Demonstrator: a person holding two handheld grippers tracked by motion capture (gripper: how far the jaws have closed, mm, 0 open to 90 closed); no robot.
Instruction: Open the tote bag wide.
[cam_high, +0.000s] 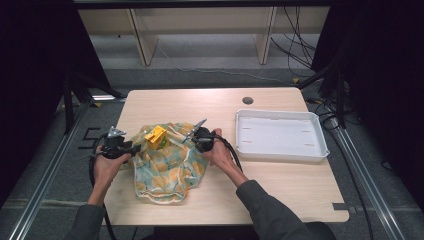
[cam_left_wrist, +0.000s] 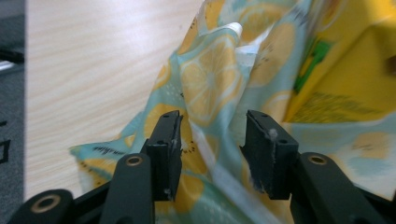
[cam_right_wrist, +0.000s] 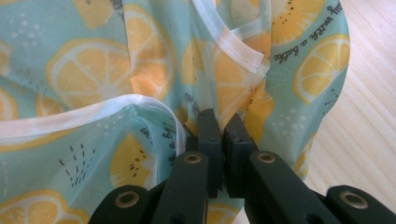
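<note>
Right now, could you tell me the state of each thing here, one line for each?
Lemon-print cloth: crumpled on the table, unfolded.
Yellow box: resting on the cloth.
White tray: empty.
Left hand-held gripper: open, cloth between its jaws.
Right hand-held gripper: shut on the cloth.

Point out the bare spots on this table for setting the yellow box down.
Bare wood: the table's far strip beyond the lemon-print cloth, the near right corner below the white tray, and inside the tray. Crowded: the cloth, with the yellow box, left gripper and right gripper.
</note>
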